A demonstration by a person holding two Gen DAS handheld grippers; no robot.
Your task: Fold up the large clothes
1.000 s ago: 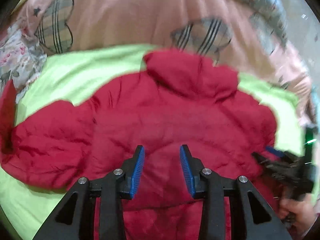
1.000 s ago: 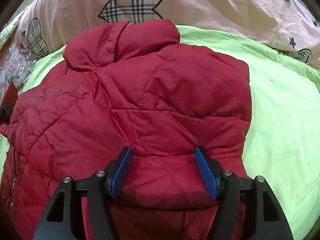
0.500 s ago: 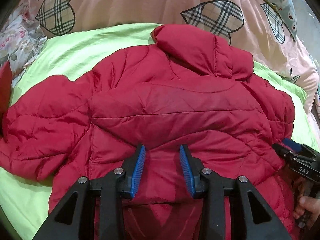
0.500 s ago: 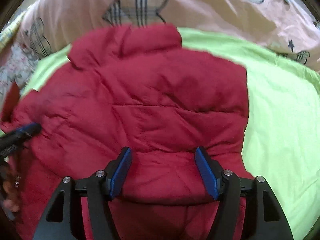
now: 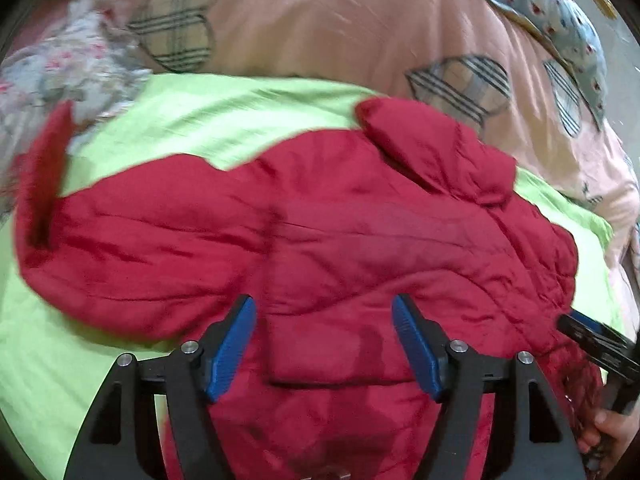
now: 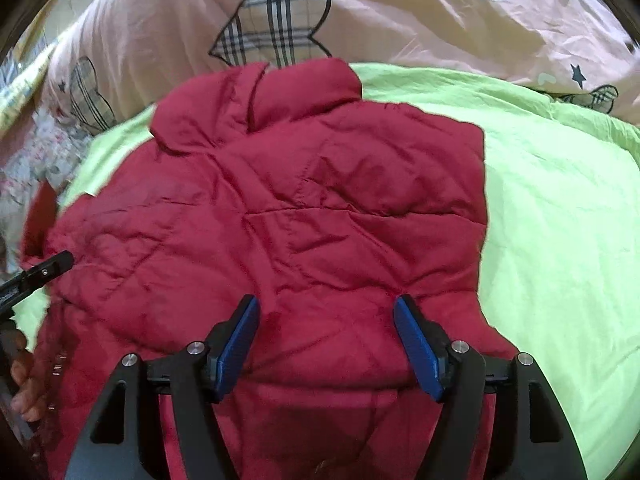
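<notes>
A red quilted jacket [image 5: 360,240] lies back-up on a lime green sheet [image 5: 220,120], collar toward the far side and one sleeve stretched out to the left. My left gripper [image 5: 324,340] hovers over its near hem; the jaws are opening, with the folded hem lying between them but not pinched. My right gripper [image 6: 326,340] is over the jacket [image 6: 320,200] near its right side; its jaws are opening too, over puffed fabric that the pads do not press. Each gripper shows at the edge of the other's view: the right gripper [image 5: 592,340], the left gripper [image 6: 40,272].
A pink quilt [image 6: 400,12] with plaid hearts is bunched along the far side. Floral fabric [image 5: 60,68] lies at the far left and a blue patterned pillow [image 5: 552,8] at the far right. Bare green sheet [image 6: 560,240] spreads right of the jacket. A hand [image 6: 24,376] holds the left gripper.
The left jaws have spread from narrow to wide. The left view has slid sideways, so more of the left sleeve and sheet shows. The right jaws have widened slightly.
</notes>
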